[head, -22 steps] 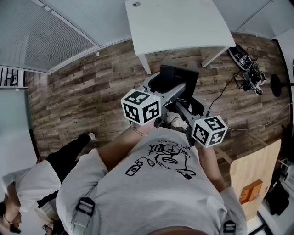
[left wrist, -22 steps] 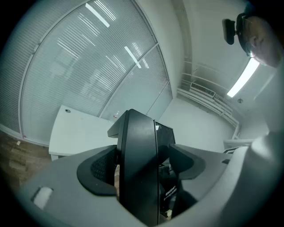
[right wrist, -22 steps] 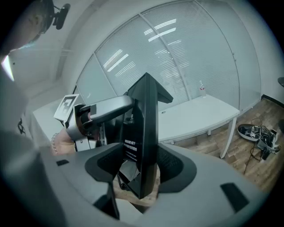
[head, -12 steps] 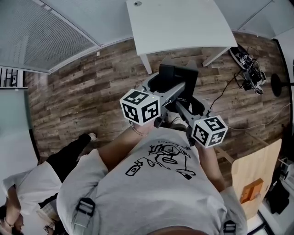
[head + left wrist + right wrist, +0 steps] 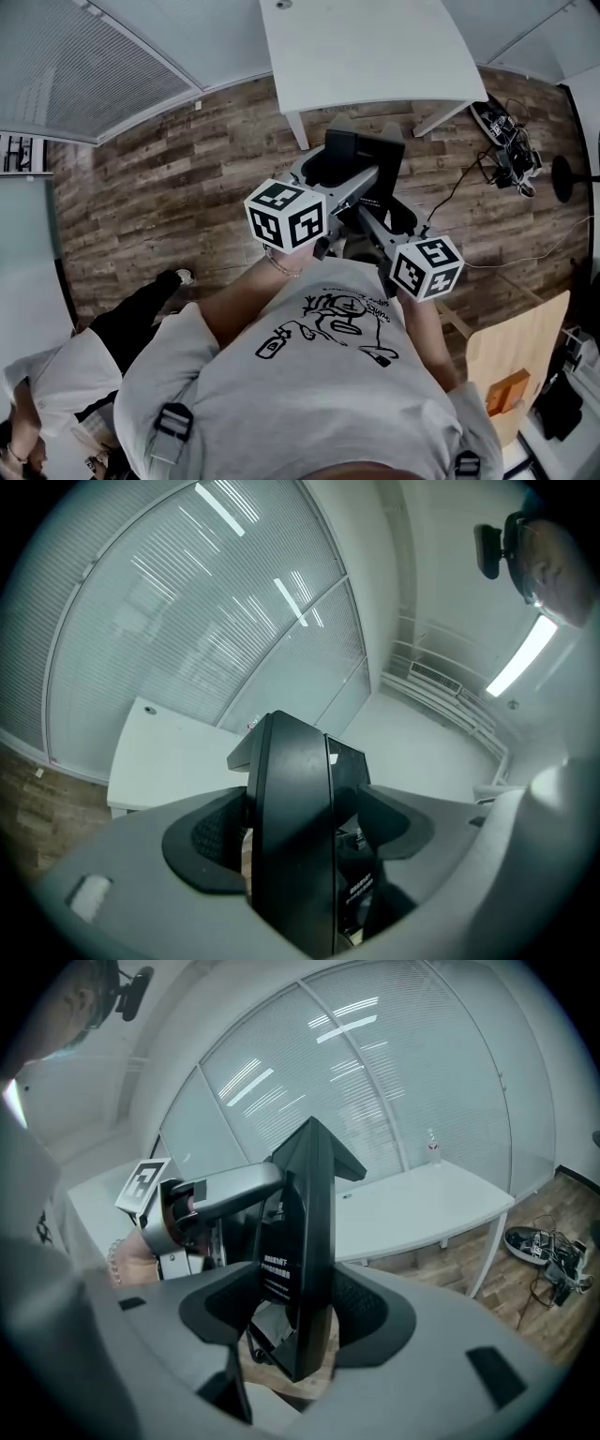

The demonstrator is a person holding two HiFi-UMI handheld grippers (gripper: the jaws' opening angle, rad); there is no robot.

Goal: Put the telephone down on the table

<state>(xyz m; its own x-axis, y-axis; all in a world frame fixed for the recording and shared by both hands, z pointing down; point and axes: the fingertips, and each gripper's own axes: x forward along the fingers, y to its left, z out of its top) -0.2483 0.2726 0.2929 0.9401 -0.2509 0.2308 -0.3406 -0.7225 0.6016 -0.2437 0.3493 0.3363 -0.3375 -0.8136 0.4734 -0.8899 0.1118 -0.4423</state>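
Note:
A black telephone (image 5: 362, 153) hangs upright over the wooden floor, just in front of the white table (image 5: 375, 47). My left gripper (image 5: 330, 174) grips it from the left and my right gripper (image 5: 382, 204) from the near right. In the left gripper view the telephone (image 5: 295, 836) fills the gap between both pads of the left gripper (image 5: 300, 850). The right gripper view shows its thin edge (image 5: 307, 1241) pinched in the right gripper (image 5: 298, 1314), with the left gripper (image 5: 211, 1194) on its far side. The table (image 5: 422, 1208) lies beyond.
Cables and a power strip (image 5: 506, 141) lie on the floor at the right, near a round stand base (image 5: 562, 173). A light wooden board (image 5: 516, 361) sits at the lower right. Another person (image 5: 103, 347) stands at the lower left. A small bottle (image 5: 432, 1147) stands on the table.
Both grippers and the telephone keep their place. The person at the lower left has shifted slightly.

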